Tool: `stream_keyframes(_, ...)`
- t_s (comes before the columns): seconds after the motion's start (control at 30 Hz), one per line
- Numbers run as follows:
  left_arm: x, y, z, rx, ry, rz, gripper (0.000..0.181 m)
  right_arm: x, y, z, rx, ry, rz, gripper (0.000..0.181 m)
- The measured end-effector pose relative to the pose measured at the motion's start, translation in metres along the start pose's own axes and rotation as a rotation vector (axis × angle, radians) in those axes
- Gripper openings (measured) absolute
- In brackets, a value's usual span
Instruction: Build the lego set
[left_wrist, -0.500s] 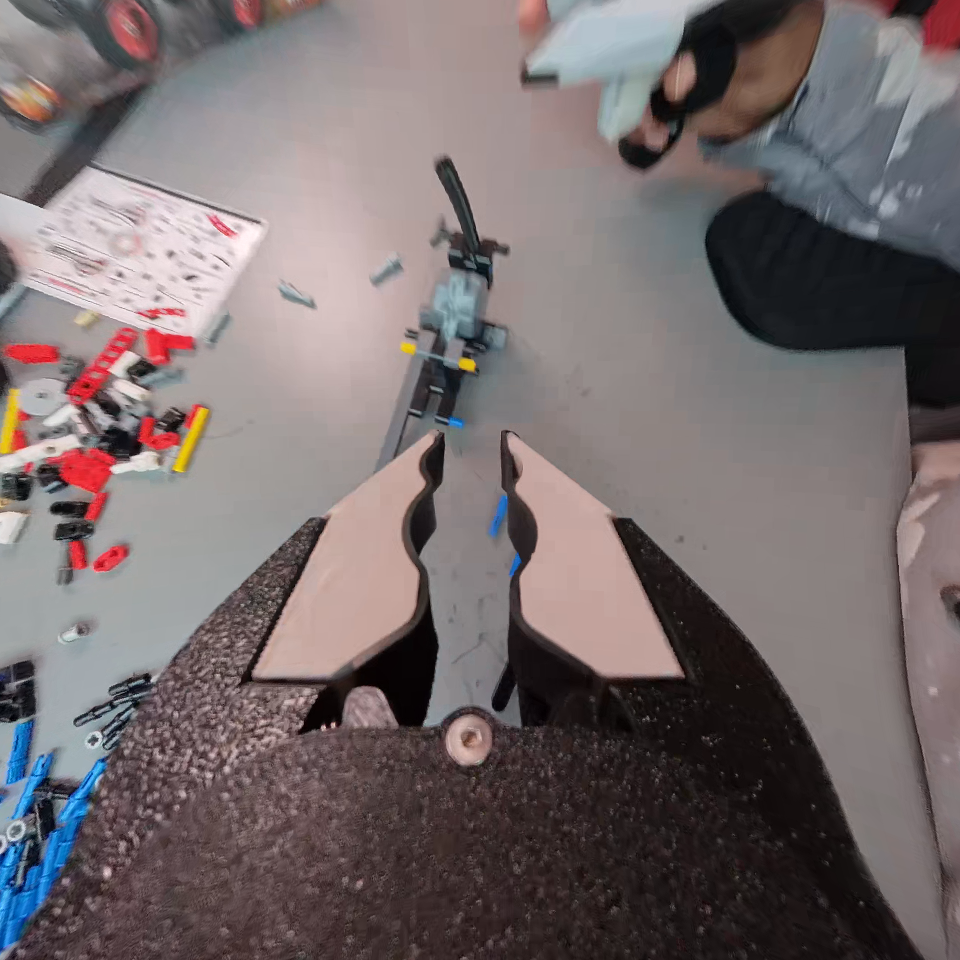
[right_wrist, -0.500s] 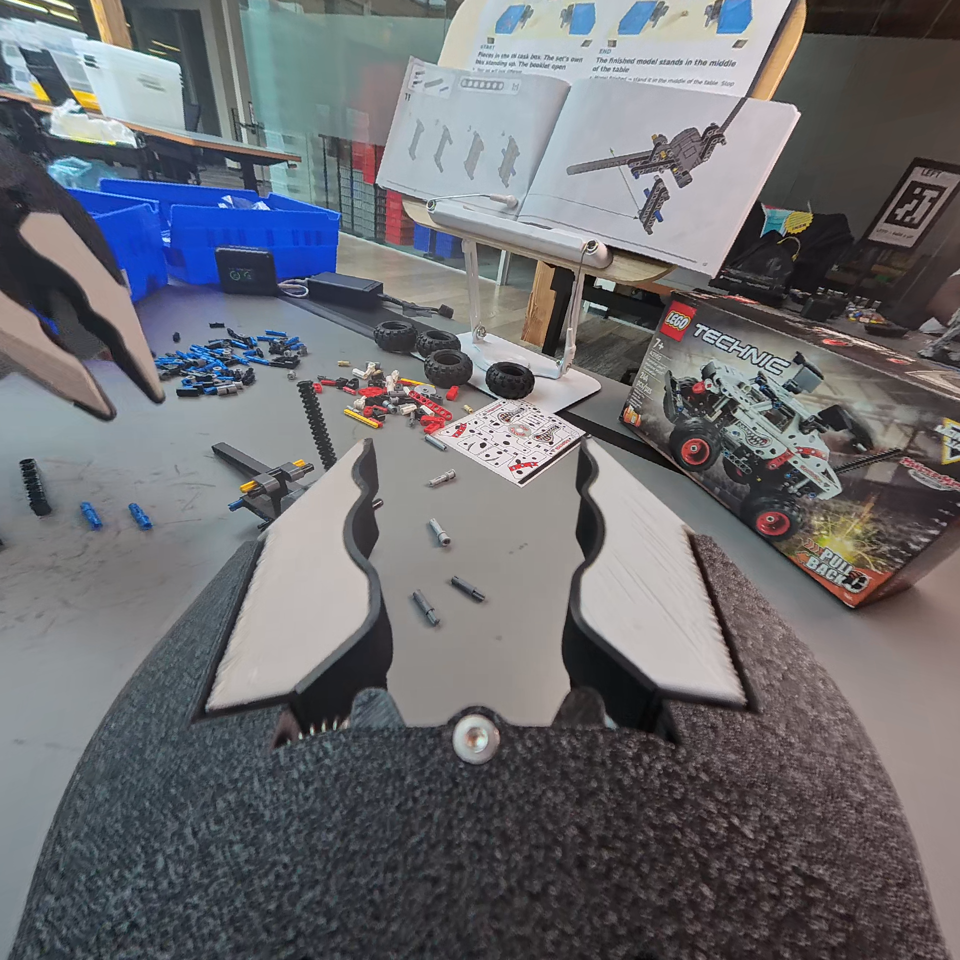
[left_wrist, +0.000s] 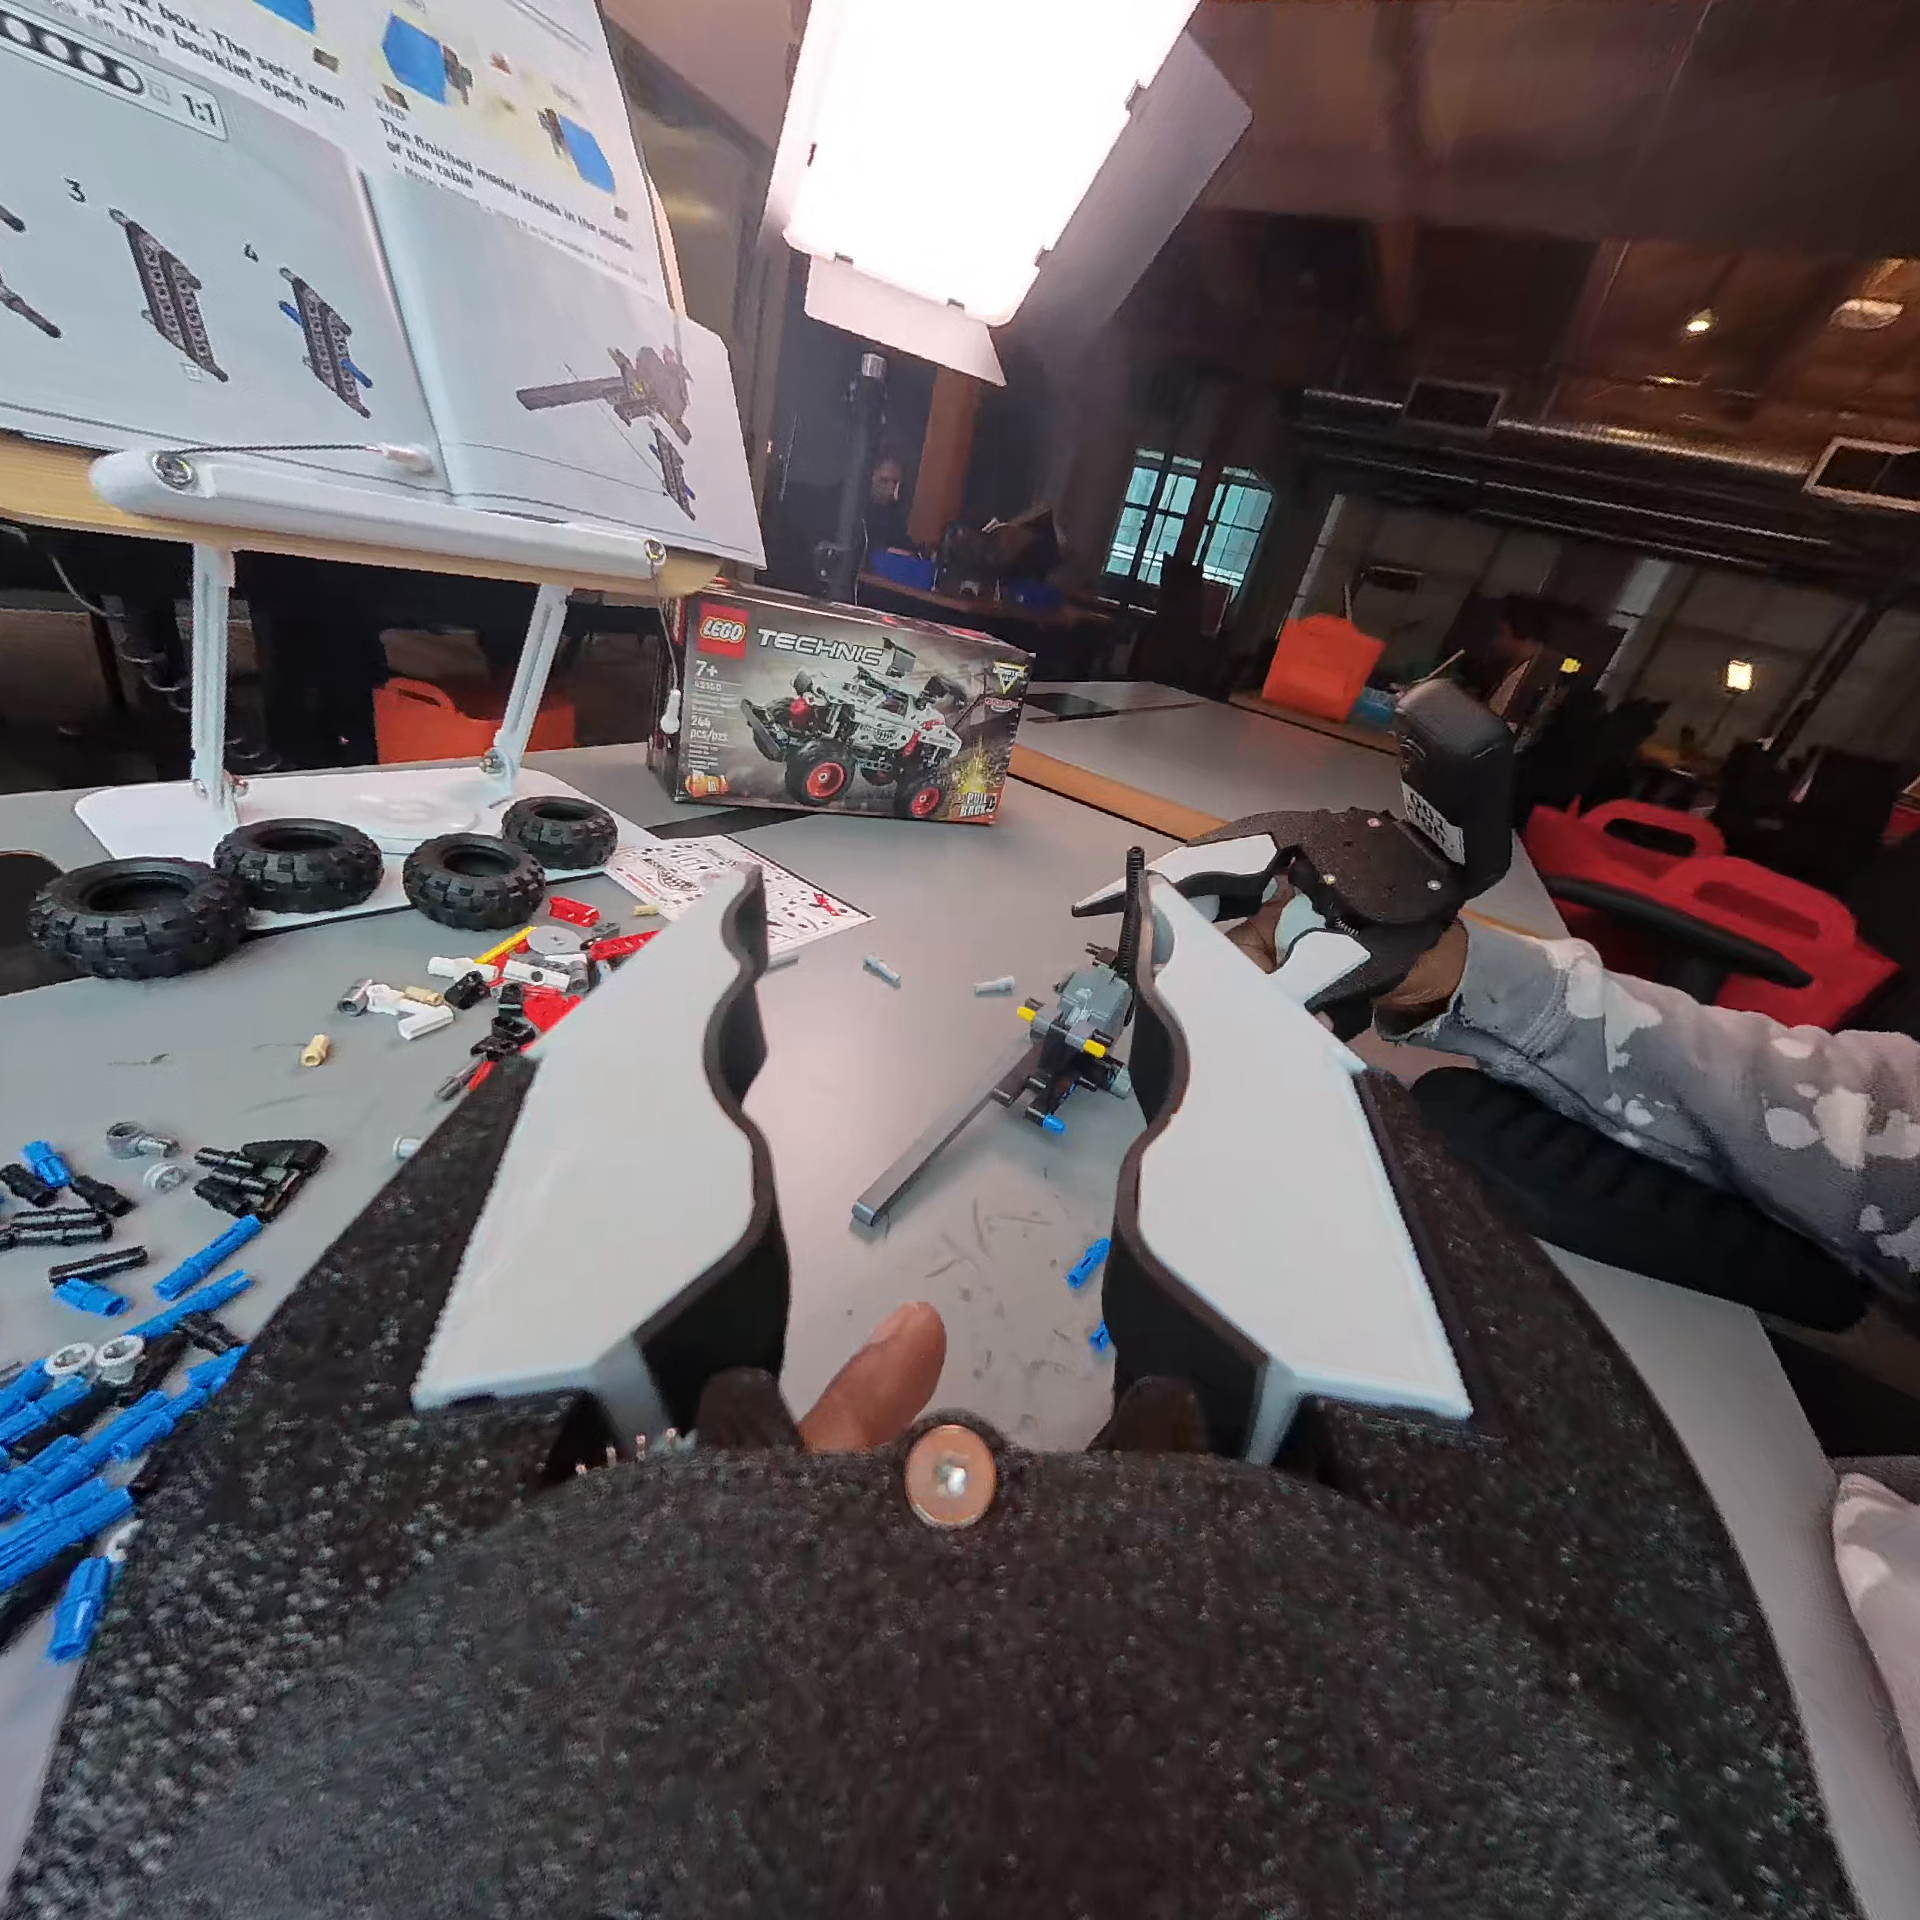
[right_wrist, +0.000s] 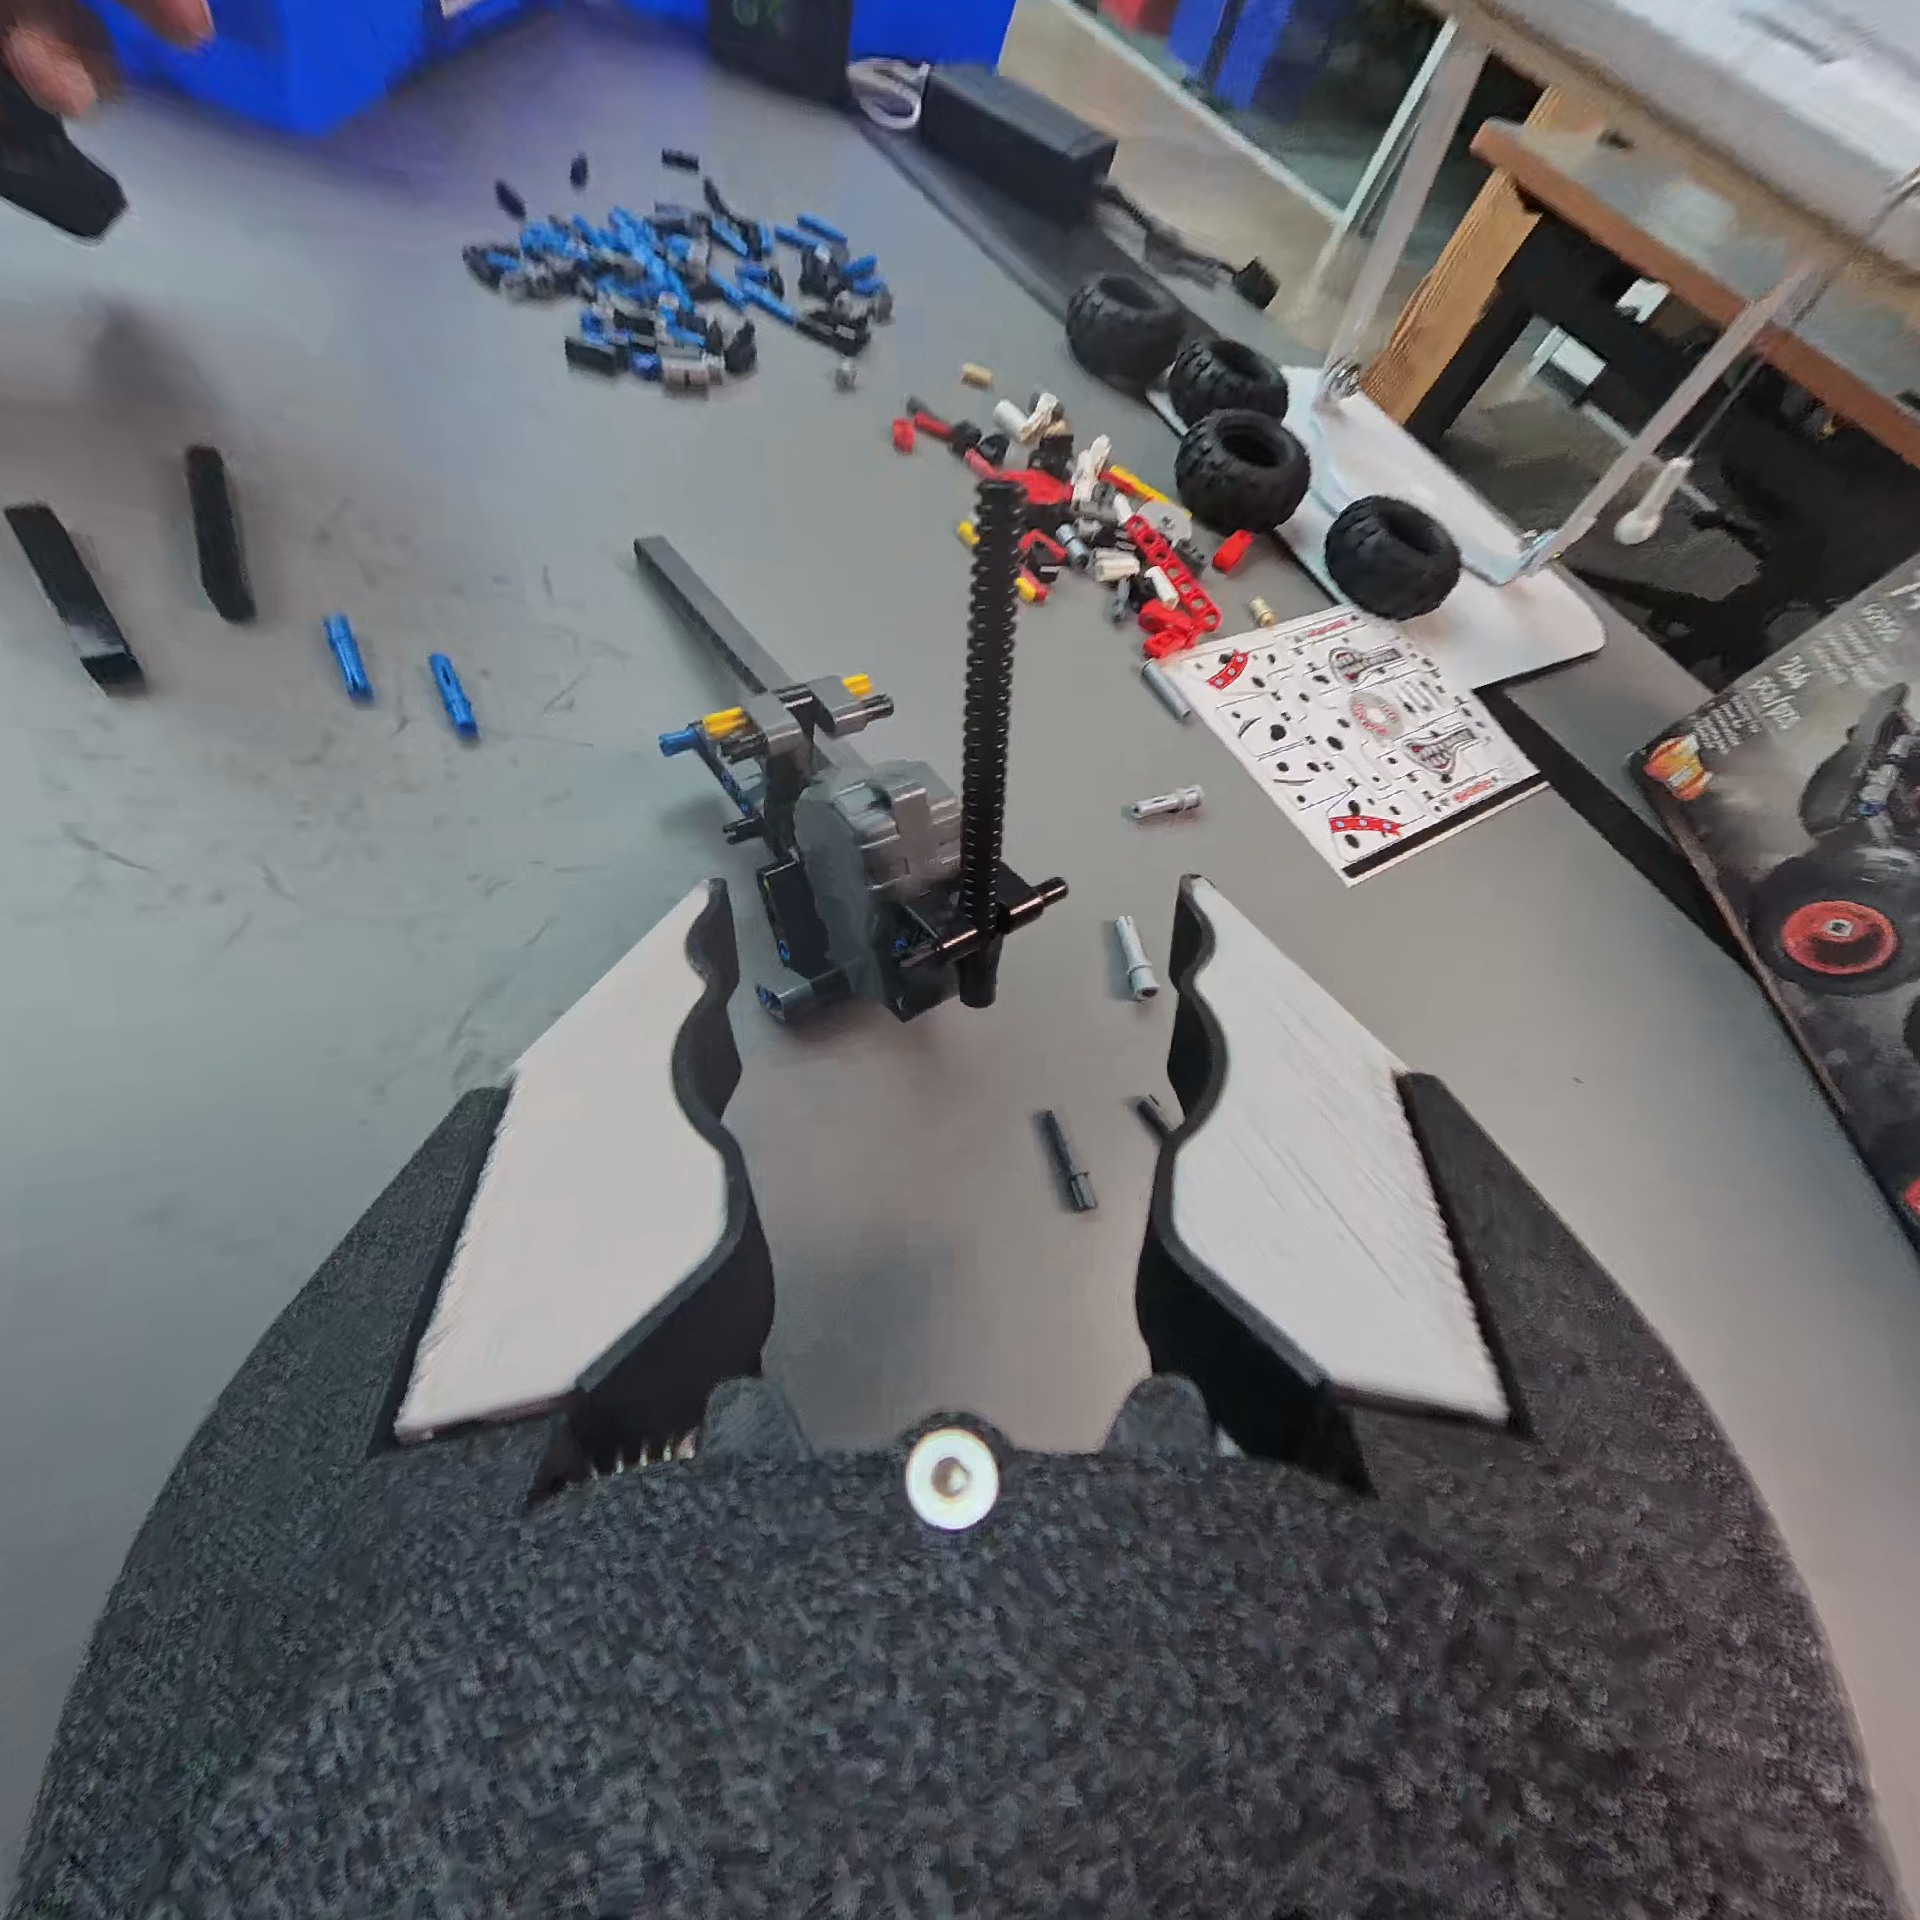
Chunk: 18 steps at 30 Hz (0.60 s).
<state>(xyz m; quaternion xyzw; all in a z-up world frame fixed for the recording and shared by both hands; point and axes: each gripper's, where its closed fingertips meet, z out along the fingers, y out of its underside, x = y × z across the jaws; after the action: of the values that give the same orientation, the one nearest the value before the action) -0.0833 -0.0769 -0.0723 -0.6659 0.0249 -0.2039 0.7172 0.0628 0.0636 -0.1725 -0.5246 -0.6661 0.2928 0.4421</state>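
The partly built model (right_wrist: 862, 831) lies on the grey table (right_wrist: 312, 935): a grey gear block on a long dark beam, with yellow and blue pins and a black ribbed hose (right_wrist: 987, 686) standing up. My right gripper (right_wrist: 951, 894) is open and empty, its fingertips on either side of the model's near end, not touching. My left gripper (left_wrist: 945, 894) is open and empty, above the table. The model (left_wrist: 1070, 1029) shows by its right finger, with the right gripper (left_wrist: 1195, 883) behind it. A person's fingertip (left_wrist: 873, 1371) shows at the jaw base.
Blue and black pins (right_wrist: 675, 281), red and white parts (right_wrist: 1101, 520), tyres (right_wrist: 1242, 468), a sticker sheet (right_wrist: 1340, 727) and the set box (left_wrist: 842, 707) lie around. Two black beams (right_wrist: 73, 592) and two blue pins (right_wrist: 348, 655) lie left. A booklet stand (left_wrist: 343, 499) is behind. The grippers' ends are close to 25 centimetres from one another.
My left gripper has opened wide and tilted up from looking down at the table. My right gripper has dropped and moved in close to the model, now straddling its near end.
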Motion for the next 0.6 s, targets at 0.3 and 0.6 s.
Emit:
stream_keyframes(0.3, 0.003, 0.026, 0.006, -0.132, 0.005, 0.162, 0.052, -0.022, 0.017, 0.040, -0.247, -0.285, -0.109, 0.065)
stream_keyframes(0.6, 0.011, 0.039, 0.009, -0.198, 0.017, 0.244, 0.047, -0.014, 0.005, 0.067, -0.274, -0.290, -0.135, 0.062)
